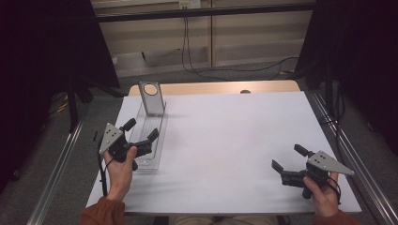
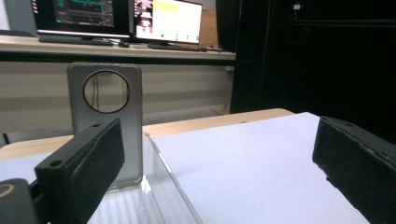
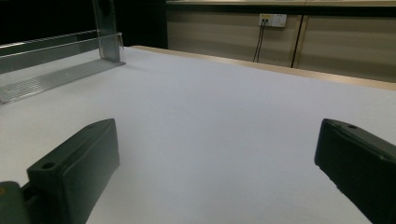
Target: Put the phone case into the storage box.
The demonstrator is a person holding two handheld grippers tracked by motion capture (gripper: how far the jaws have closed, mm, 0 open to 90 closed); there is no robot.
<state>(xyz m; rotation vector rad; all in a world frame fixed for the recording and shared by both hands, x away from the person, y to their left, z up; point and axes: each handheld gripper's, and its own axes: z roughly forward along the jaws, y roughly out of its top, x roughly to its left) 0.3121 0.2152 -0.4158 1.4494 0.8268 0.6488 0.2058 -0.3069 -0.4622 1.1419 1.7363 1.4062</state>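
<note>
Both tongs are wide apart and empty, the left tongs (image 1: 141, 132) over the clear tray (image 1: 151, 161), so next they should move to the far grey plate (image 1: 152, 98) and grab it, while the right tongs (image 1: 287, 158) wait near the right of the worktop (image 1: 225, 140).

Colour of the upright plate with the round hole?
Silver-grey metal plate; clearest in the left gripper view.

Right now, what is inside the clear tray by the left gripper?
The clear tray holds a grey phone case standing upright at its far end. The left gripper hangs open over the near part, hiding some of the floor.
</note>
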